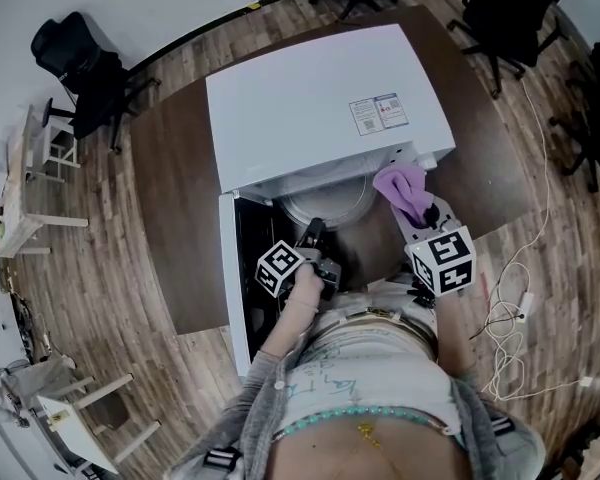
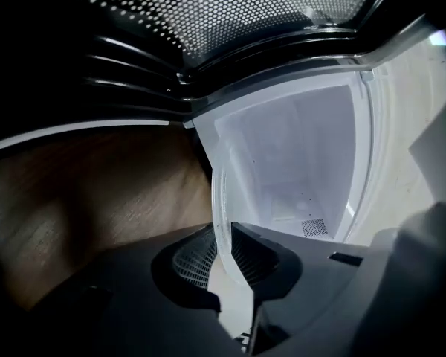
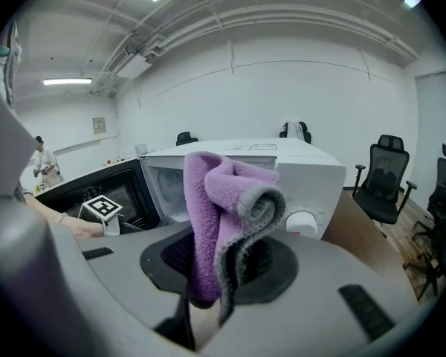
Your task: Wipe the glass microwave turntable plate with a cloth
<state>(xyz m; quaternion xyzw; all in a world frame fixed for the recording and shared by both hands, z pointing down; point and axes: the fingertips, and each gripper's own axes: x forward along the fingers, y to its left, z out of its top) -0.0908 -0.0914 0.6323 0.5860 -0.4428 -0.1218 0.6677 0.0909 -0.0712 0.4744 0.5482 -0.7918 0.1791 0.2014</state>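
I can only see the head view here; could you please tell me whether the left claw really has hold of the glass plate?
Observer: Yes. In the left gripper view the left claw is shut on the rim of the clear round glass turntable plate, gripping it from both sides.
Operator: Thank you. And is the cloth secure in the other one?
Observer: The right claw pinches the folded purple fleece cloth; its grey-trimmed edge curls over above the claw.

Left tongs [image 1: 314, 234] and right tongs [image 1: 424, 211], both clamped, apparently angled forward and down.
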